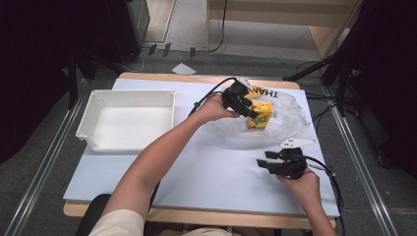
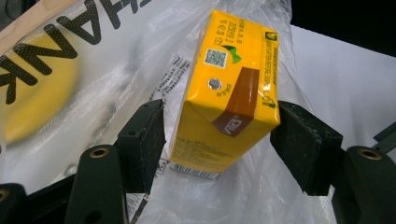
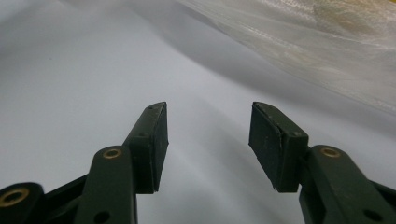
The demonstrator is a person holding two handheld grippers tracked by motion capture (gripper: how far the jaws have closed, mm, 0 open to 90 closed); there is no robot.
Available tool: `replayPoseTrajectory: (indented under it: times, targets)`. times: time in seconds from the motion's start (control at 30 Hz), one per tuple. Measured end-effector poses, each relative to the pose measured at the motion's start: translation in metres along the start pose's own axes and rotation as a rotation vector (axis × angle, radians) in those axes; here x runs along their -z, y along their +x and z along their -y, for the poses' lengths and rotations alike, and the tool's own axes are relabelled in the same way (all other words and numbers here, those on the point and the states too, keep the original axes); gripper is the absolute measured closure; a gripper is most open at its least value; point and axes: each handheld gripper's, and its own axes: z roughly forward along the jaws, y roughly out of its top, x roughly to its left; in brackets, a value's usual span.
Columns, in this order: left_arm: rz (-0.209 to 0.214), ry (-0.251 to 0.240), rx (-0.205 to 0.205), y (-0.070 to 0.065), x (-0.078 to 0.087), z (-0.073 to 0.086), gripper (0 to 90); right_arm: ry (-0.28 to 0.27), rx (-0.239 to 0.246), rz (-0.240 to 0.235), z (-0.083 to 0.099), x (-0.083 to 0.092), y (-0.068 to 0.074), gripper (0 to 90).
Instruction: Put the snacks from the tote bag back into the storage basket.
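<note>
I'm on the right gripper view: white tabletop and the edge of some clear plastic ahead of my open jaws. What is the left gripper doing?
Observer: The left gripper has its jaws on either side of a yellow drink carton on the clear plastic bag. A gap shows at one pad, so it looks not yet clamped.
Operator: Where would the carton go?
Observer: Possibly the white tray at the table's left, which holds nothing.
Operator: Is my gripper in the way?
Observer: No. The right gripper sits near the table's front right, short of the bag and apart from the left one.
</note>
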Motion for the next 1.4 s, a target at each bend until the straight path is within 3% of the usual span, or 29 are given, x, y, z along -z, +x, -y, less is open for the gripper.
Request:
replayPoseTrajectory:
  times: [0.67,0.97,1.4]
  targets:
    - [0.003,0.017,0.005,-0.001,-0.029,-0.004,43.8,0.003,-0.001,-0.007,0.001,-0.002,0.0,48.3]
    - [-0.013,0.024,-0.025,-0.004,-0.029,-0.004,47.2,0.008,-0.003,-0.008,0.001,-0.003,0.0,48.3]
    - [-0.055,0.063,-0.034,-0.008,-0.027,-0.007,51.6,0.023,-0.002,-0.012,0.003,-0.004,-0.002,48.2]
